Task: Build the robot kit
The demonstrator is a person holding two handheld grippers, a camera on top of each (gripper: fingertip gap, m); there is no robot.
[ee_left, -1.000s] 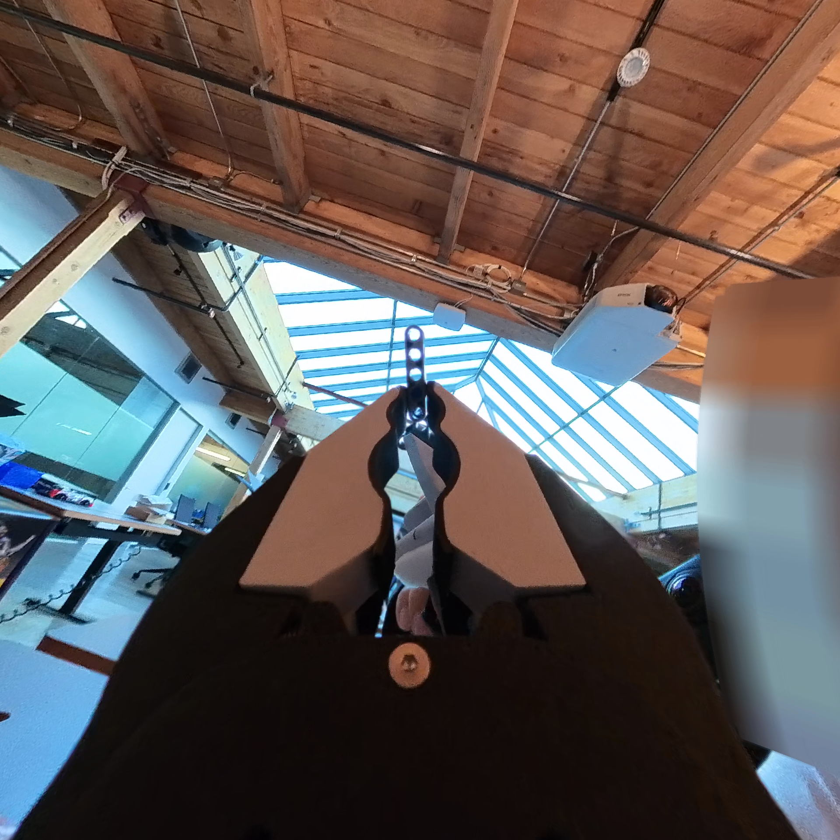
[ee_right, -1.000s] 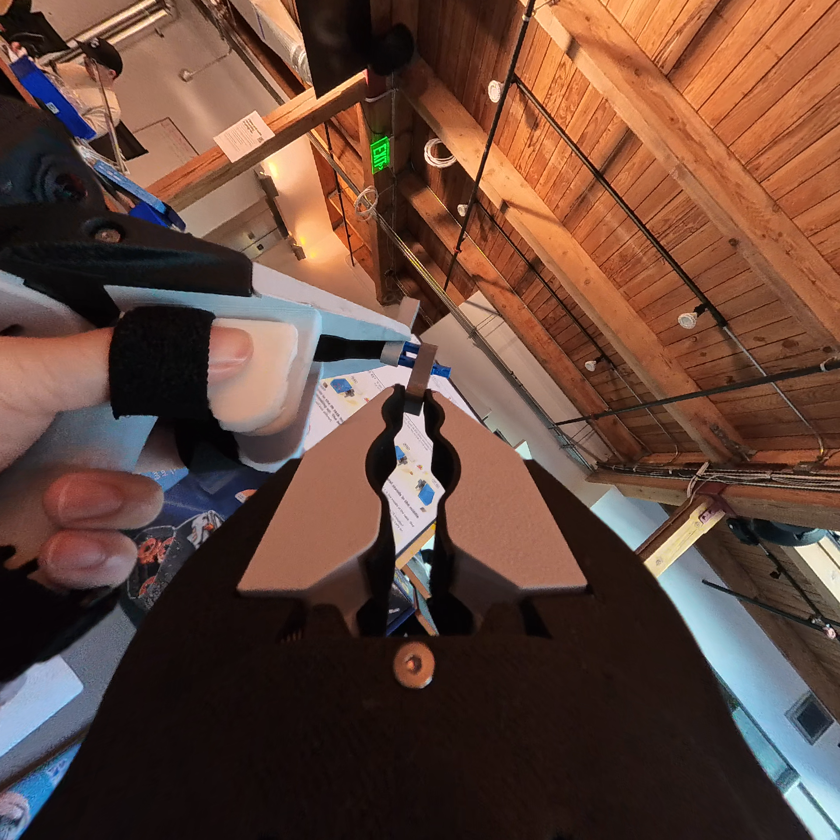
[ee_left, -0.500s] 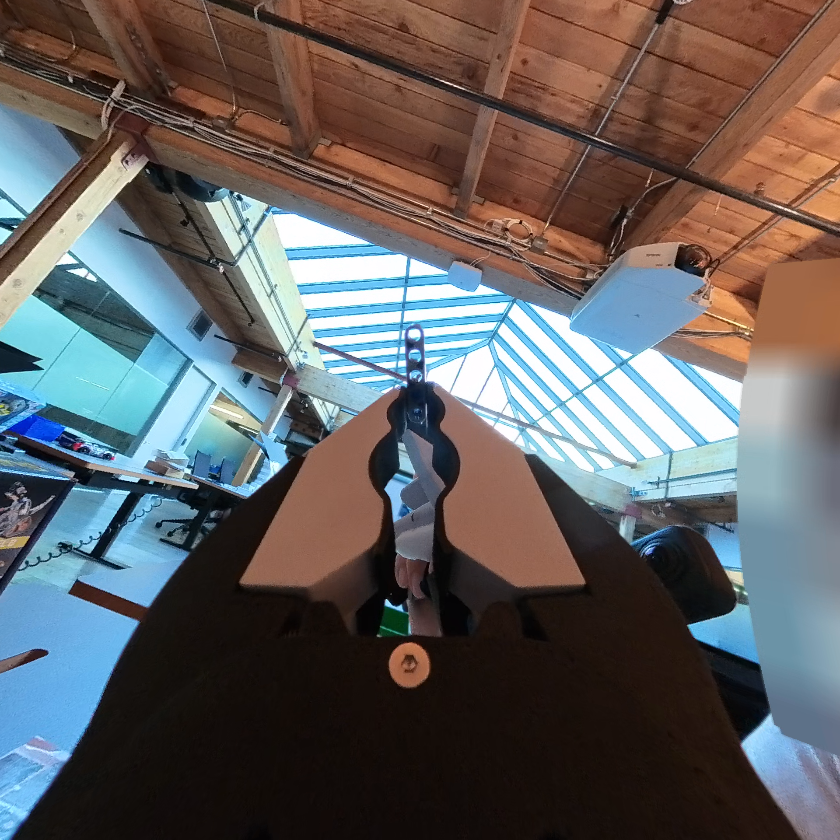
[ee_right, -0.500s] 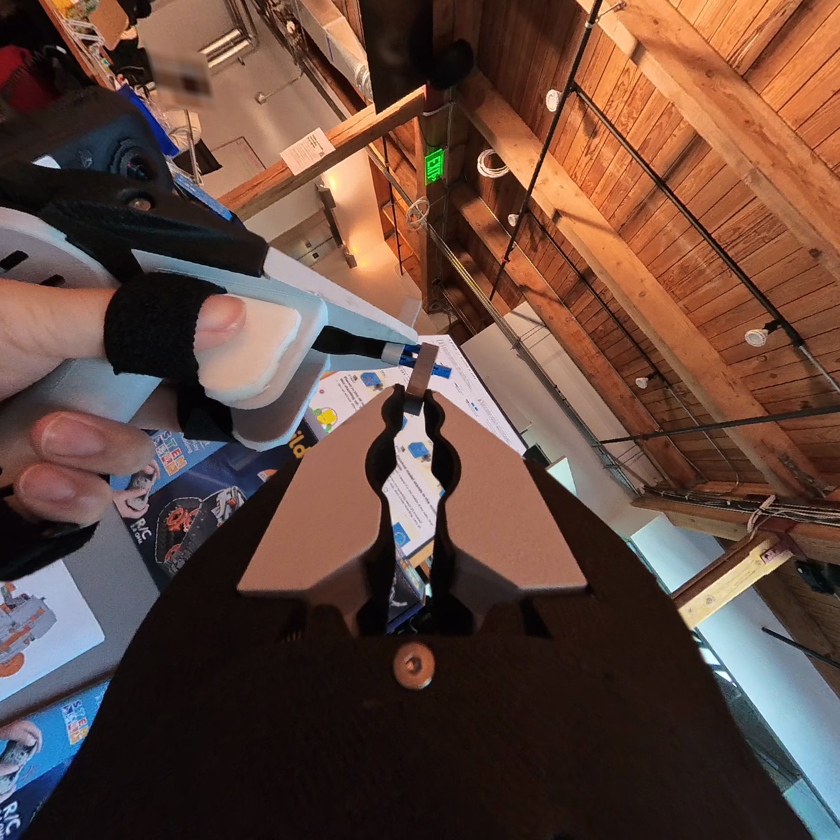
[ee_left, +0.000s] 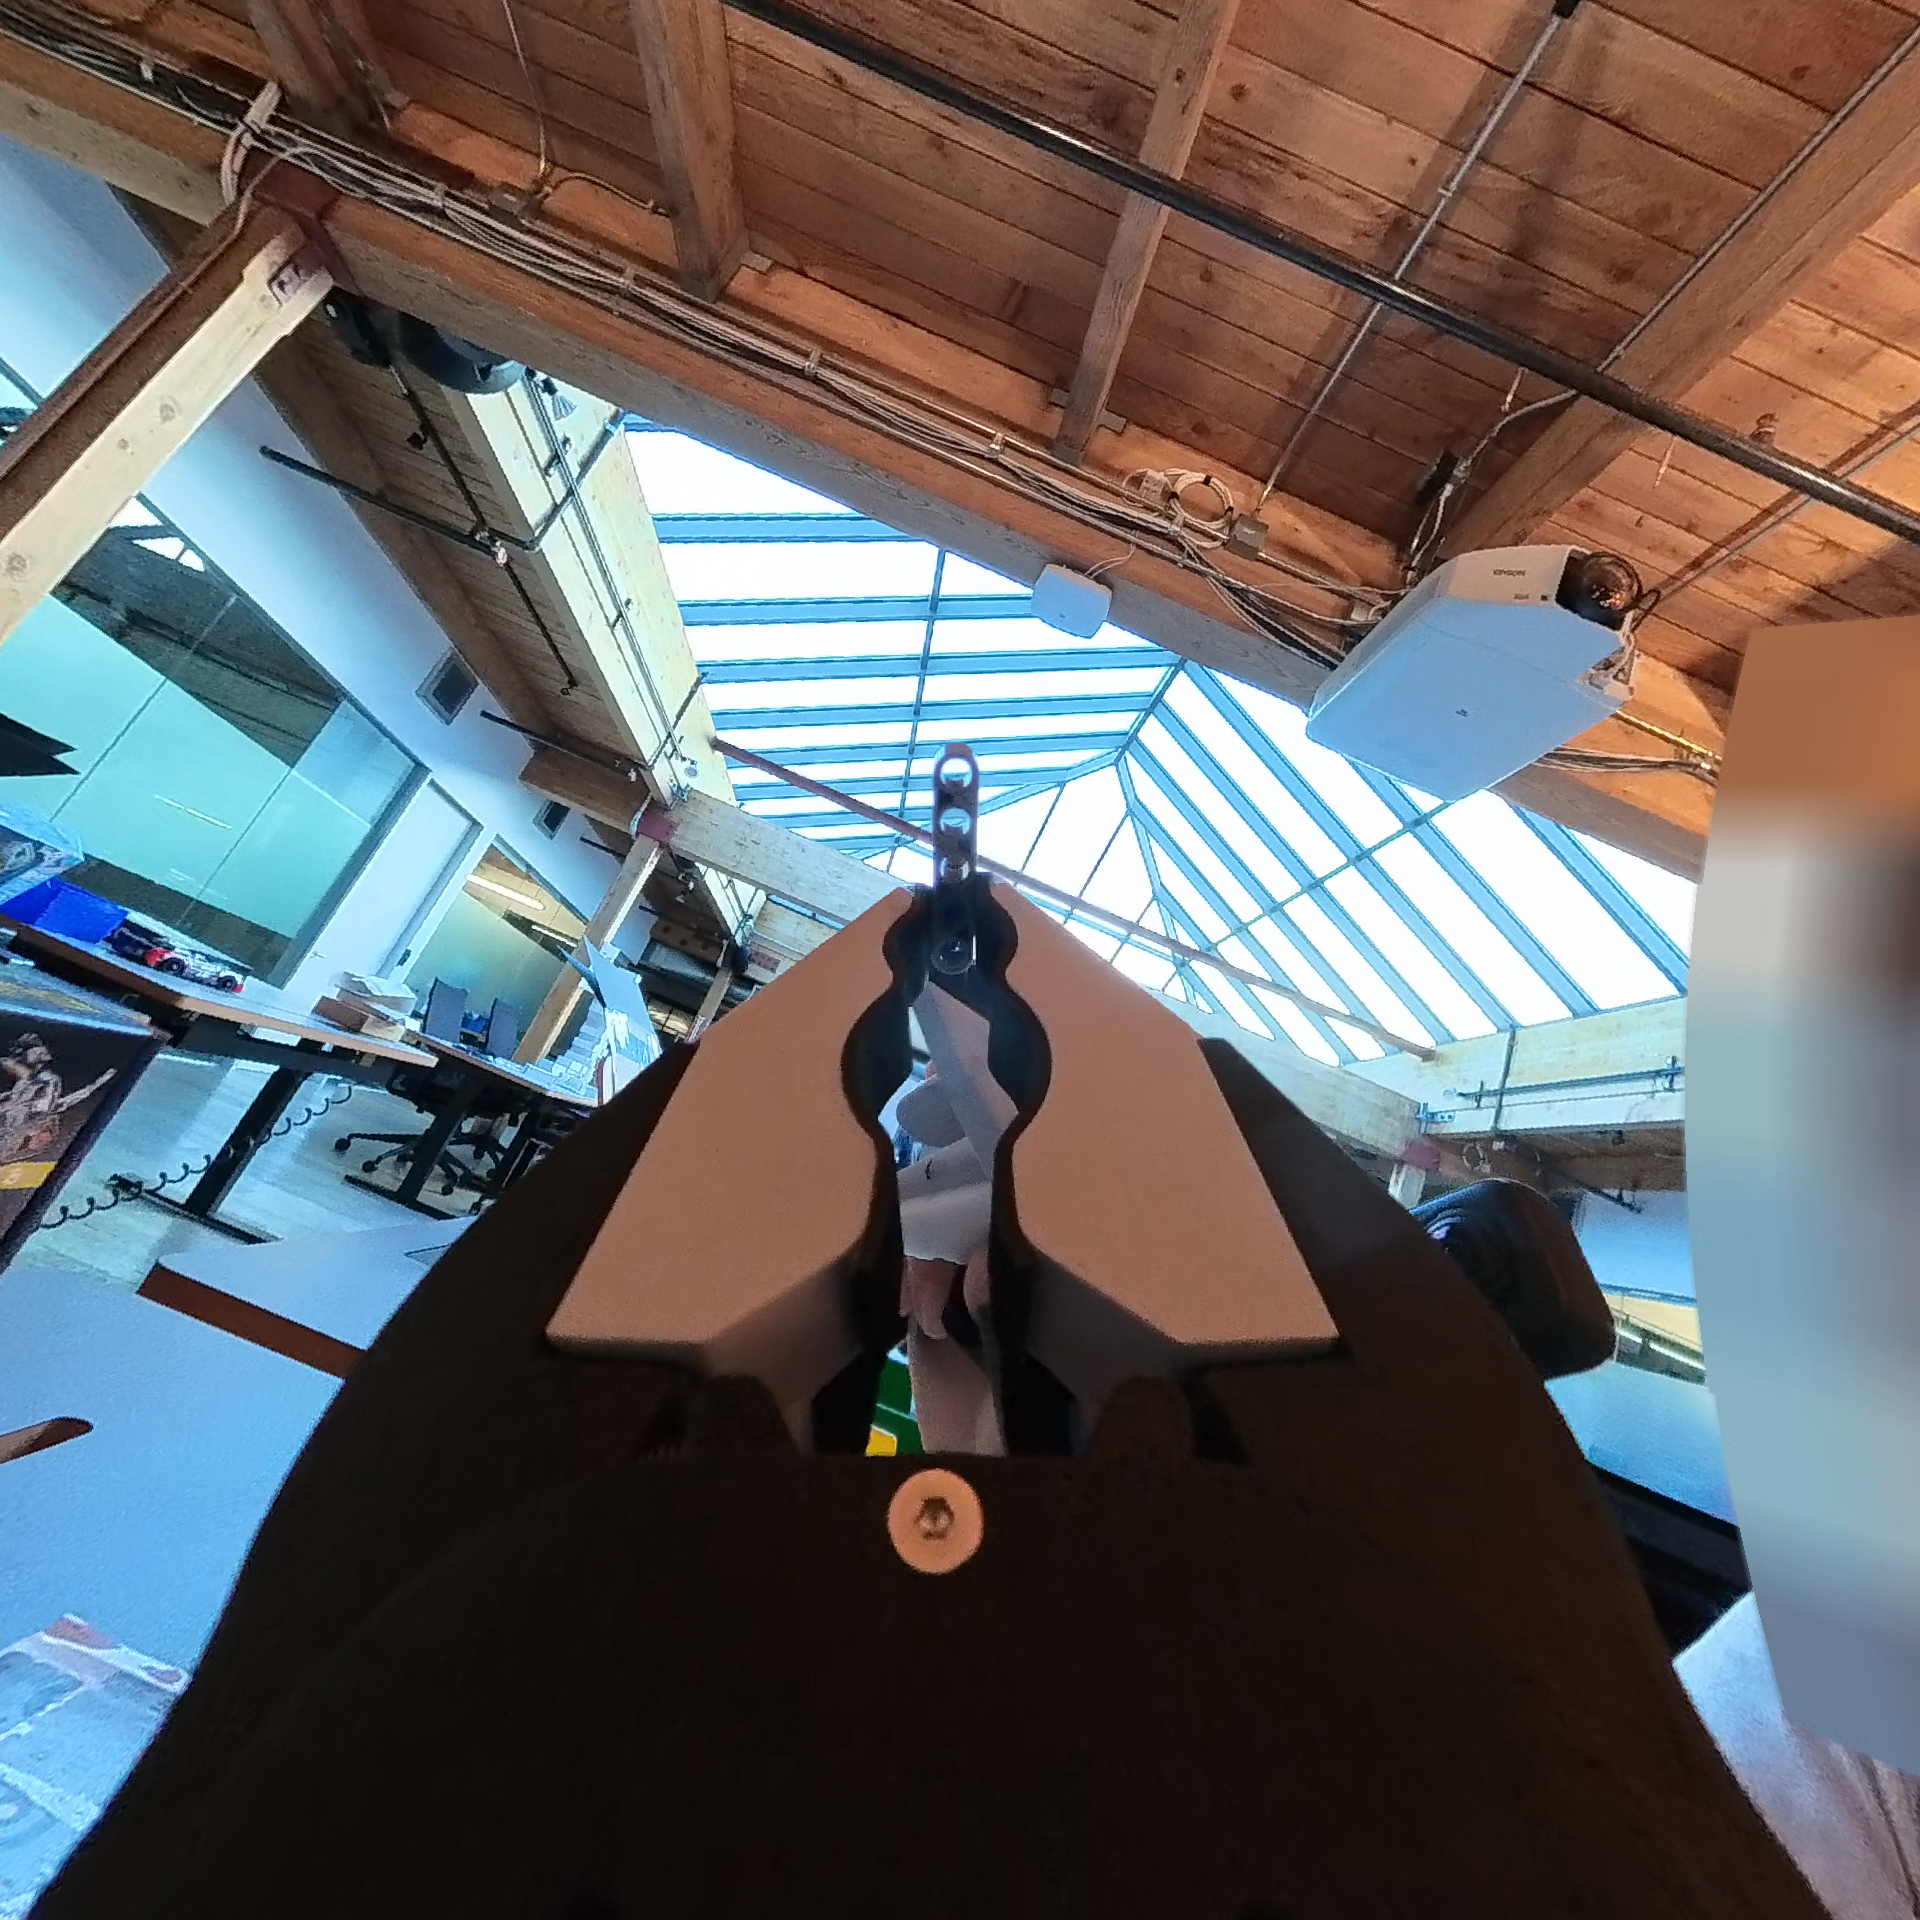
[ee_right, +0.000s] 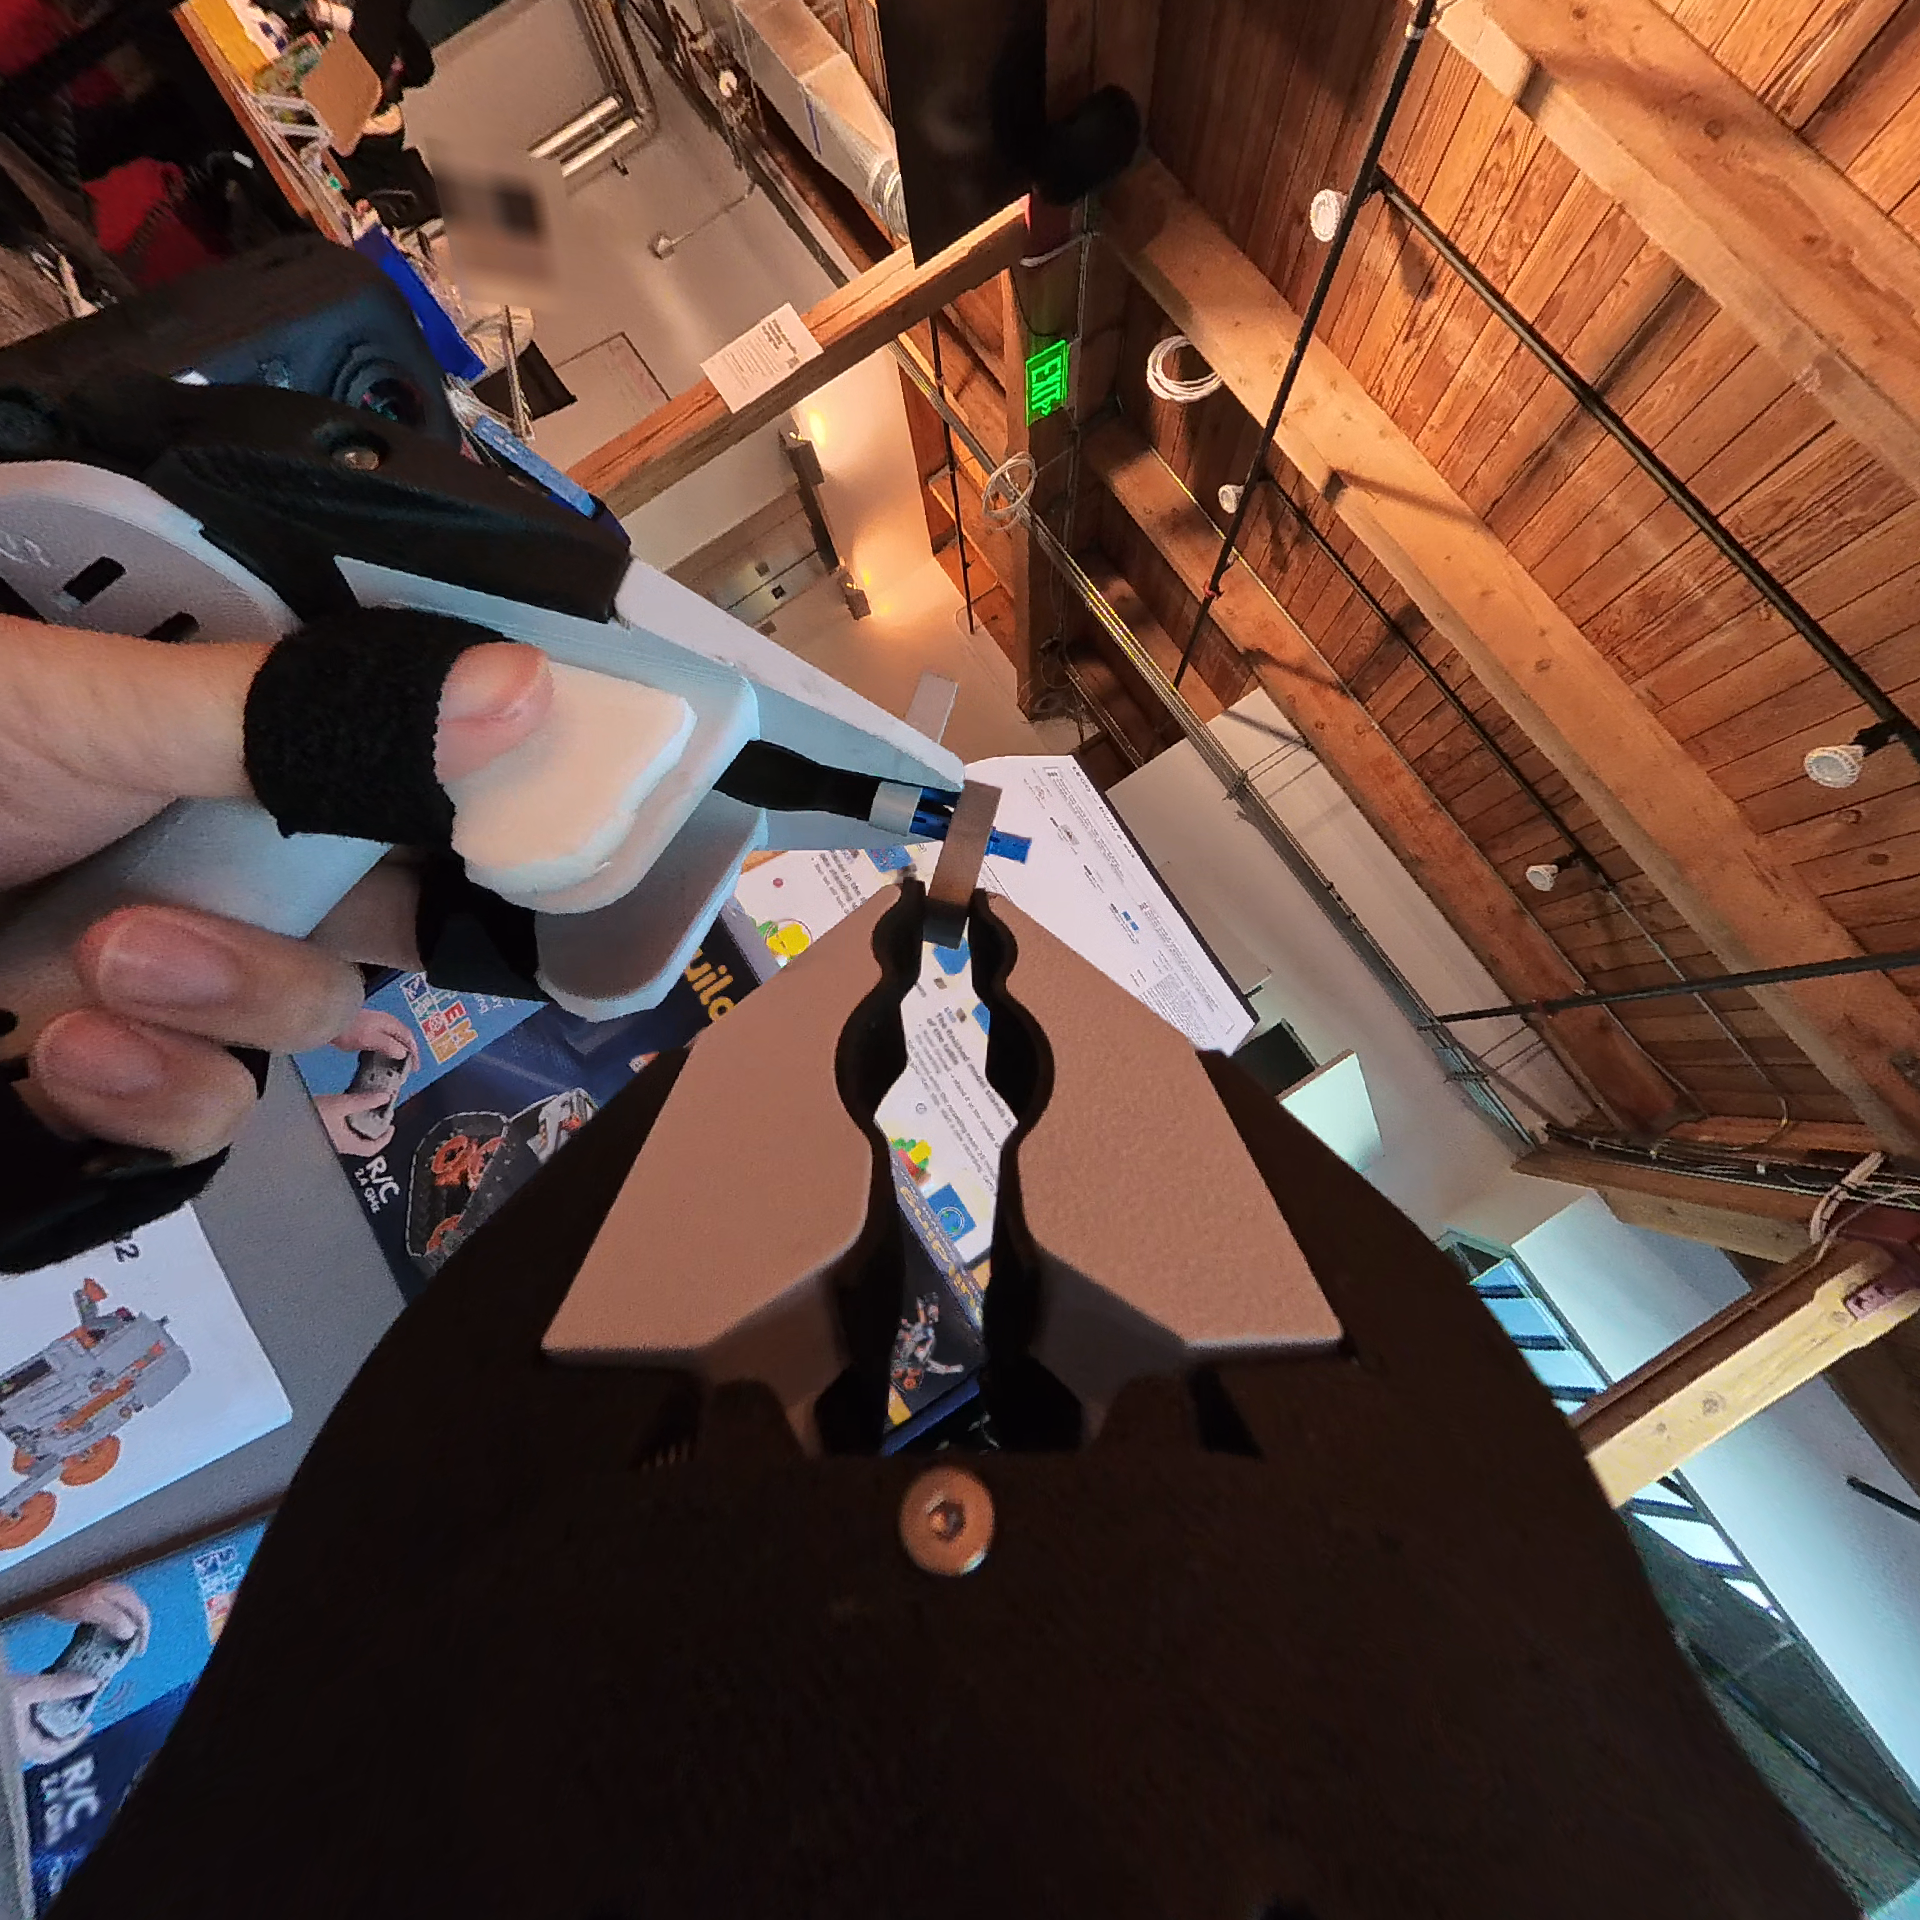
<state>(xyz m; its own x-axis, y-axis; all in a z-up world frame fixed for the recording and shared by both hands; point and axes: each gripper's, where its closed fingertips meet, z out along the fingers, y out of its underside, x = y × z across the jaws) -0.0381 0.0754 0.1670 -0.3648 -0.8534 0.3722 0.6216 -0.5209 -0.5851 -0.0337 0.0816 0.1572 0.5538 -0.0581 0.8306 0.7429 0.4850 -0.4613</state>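
Observation:
In the left wrist view my left gripper [ee_left: 951, 920] points up toward the ceiling. It is shut on a thin black beam with holes [ee_left: 954, 821] that sticks out past its tips. In the right wrist view my right gripper [ee_right: 940, 920] is shut on a small flat grey piece [ee_right: 966, 842]. The left gripper [ee_right: 894, 774] comes in from the left, held by a hand [ee_right: 156, 966]. Its black beam [ee_right: 800, 784] carries a grey sleeve and a blue pin [ee_right: 1003, 844]. The pin meets the grey piece right above my right fingertips.
Wooden ceiling beams, a skylight and a white projector [ee_left: 1465, 665] are overhead. Desks and chairs [ee_left: 312, 1039] stand at the far left. Toy boxes [ee_right: 488, 1122] and a printed instruction sheet [ee_right: 104, 1371] lie on a grey surface at the lower left of the right wrist view. Less than 4 cm separates the two grippers' tips.
Both hands have tilted together, so the background has shifted and more of the boxes and sheet shows in the right wrist view. Both grips and the joined pieces are unchanged.

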